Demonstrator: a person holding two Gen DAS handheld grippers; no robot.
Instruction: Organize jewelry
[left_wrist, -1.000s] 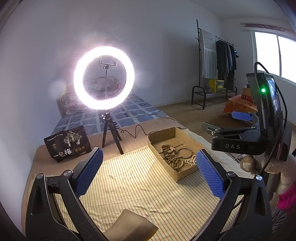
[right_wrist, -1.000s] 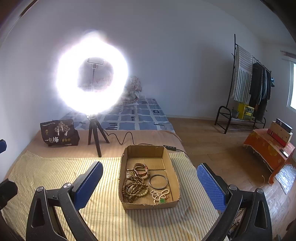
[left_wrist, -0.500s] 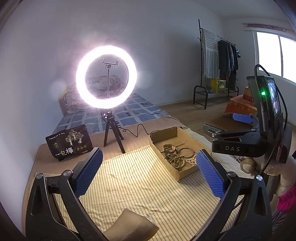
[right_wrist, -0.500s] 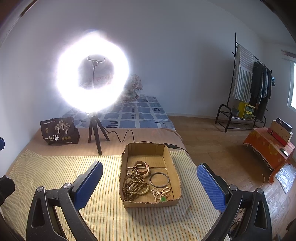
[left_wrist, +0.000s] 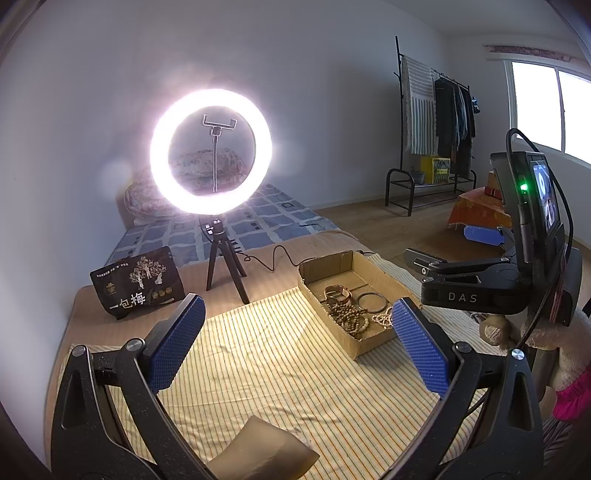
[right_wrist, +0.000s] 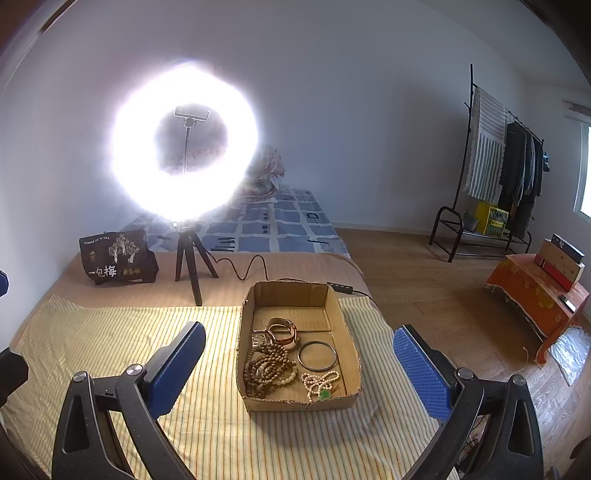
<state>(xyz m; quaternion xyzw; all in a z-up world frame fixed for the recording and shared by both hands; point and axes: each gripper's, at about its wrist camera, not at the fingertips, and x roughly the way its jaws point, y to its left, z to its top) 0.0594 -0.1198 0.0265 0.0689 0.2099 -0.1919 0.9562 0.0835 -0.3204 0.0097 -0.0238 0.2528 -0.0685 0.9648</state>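
Note:
A shallow cardboard box (right_wrist: 352, 354) sits on the yellow striped cloth (right_wrist: 122, 343). Inside lie brown wooden beads (right_wrist: 267, 371), copper bangles (right_wrist: 282, 330), a dark ring bangle (right_wrist: 317, 355) and a white bead string (right_wrist: 319, 382). The box also shows in the left wrist view (left_wrist: 380, 275). My right gripper (right_wrist: 299, 363) is open and empty, hovering above the box's near end. My left gripper (left_wrist: 295, 339) is open and empty, over the cloth left of the box. The right gripper's body (left_wrist: 476, 284) is at the right of the left wrist view.
A lit ring light on a tripod (right_wrist: 184, 147) stands behind the cloth, its cable (right_wrist: 251, 267) running to the box's far side. A black snack bag (right_wrist: 118, 258) leans at the back left. A clothes rack (right_wrist: 495, 166) and an orange-covered stand (right_wrist: 535, 295) are at the right.
Both grippers have drifted slightly; the scene shifts a little right and down in both views. Both stay open. Nothing in the box has moved.

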